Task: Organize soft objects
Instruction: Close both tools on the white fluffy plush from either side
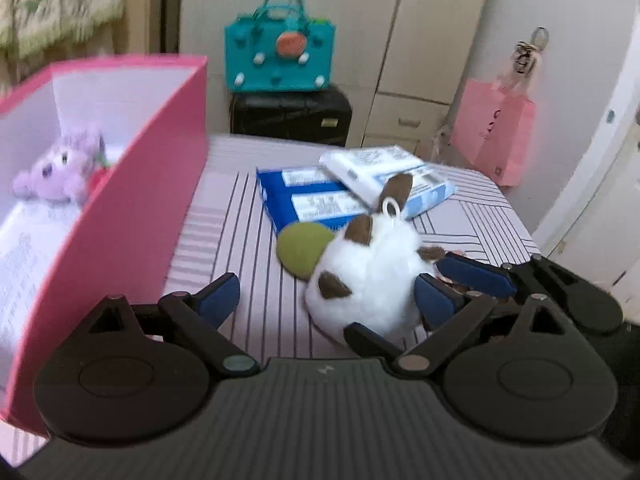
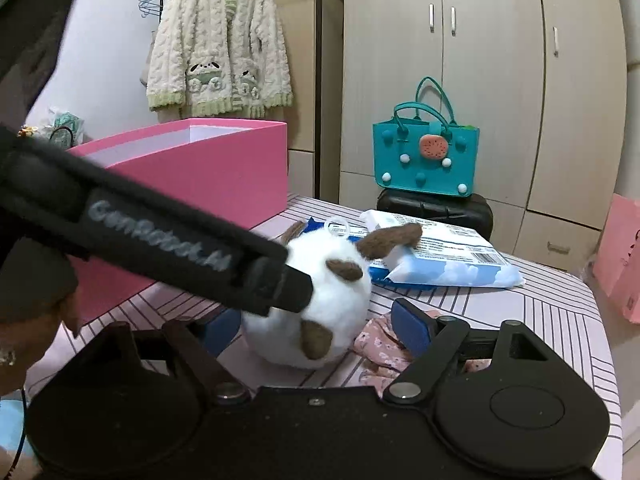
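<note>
- Partway through, judging by the layout: purple plush (image 1: pixel 56 172) already sits inside the pink box (image 1: pixel 132 216) on the far left; white plush ball (image 1: pixel 368 276) with brown patches and a green bit still out on the striped surface (image 1: pixel 248 240).
- Also left to sort, likely: floral pink cloth (image 2: pixel 384 348) lying on the surface just right of the ball, partly under the right claw.
- Left claw (image 1: pixel 328 300): fingers spread wide, nothing held — ball sits toward its right finger (image 1: pixel 434 300), contact unclear.
- Right claw (image 2: pixel 316 328): fingers apart on either side of the ball, not yet closed on it; left finger mostly hidden behind the ball.
- In the right wrist view the left gripper's body crosses in front of the ball and covers part of it.
- In the way: both claws crowd the same ball, so collision risk if both close in.
- Blue and white tissue packs (image 1: pixel 360 188) lie just beyond the ball, touching its ear side; soft too, may also need placing.
- Box wall stands tall beside the ball, so a lift up and over to the left looks needed.
- Around: teal handbag (image 2: pixel 426 156) on a black case (image 2: pixel 436 208) at the far side, pink paper bag (image 1: pixel 496 136) hanging right, knitted cardigan (image 2: pixel 218 40) on the wall.
</note>
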### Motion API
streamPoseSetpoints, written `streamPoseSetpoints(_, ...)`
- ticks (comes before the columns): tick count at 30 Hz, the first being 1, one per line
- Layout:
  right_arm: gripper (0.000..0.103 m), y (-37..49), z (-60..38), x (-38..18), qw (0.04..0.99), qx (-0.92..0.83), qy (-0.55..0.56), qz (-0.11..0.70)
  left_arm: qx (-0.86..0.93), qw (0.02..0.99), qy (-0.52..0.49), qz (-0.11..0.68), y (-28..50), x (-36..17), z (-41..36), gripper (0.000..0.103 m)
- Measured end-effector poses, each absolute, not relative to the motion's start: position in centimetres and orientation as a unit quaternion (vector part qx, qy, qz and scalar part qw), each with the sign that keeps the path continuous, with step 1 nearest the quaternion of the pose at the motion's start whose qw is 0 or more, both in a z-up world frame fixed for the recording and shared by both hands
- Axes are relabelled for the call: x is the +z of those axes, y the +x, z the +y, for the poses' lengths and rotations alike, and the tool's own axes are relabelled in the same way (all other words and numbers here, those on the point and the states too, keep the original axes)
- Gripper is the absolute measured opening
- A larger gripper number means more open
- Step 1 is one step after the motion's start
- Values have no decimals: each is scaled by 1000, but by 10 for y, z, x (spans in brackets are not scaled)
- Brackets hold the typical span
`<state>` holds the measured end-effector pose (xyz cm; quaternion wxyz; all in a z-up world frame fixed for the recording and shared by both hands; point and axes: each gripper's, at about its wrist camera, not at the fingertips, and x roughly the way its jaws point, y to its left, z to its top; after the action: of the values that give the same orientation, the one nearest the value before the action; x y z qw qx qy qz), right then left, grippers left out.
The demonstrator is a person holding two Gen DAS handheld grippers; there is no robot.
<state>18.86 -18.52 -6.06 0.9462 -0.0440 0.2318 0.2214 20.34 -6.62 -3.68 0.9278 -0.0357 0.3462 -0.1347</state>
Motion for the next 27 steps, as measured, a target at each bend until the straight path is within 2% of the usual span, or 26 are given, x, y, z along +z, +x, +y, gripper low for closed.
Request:
streamPoseSetpoints(3,80,190,-182,-61,941,239,-55,235,-145,927,-22,346,204,-38,-67,93)
streamPoseSetpoints(9,77,192,-171,-63,937,243,-86,238,-169,913,-47,368,207,-43,-67,78)
streamPoseSetpoints(10,76,193,-171,-63,937,239,-84,239,-174,912,-44,368,206,-43,-67,74)
streamPoseSetpoints(17,71,199,-182,-65,936,242,-30,254,-200,898,-89,381,214,-51,-64,61)
streamPoseSetpoints(22,66,197,-183,-65,937,242,-28,249,-204,900,-94,373,211,-51,-64,55)
streamPoseSetpoints(27,64,194,-180,-62,936,243,-36,251,-204,902,-96,368,206,-51,-61,53)
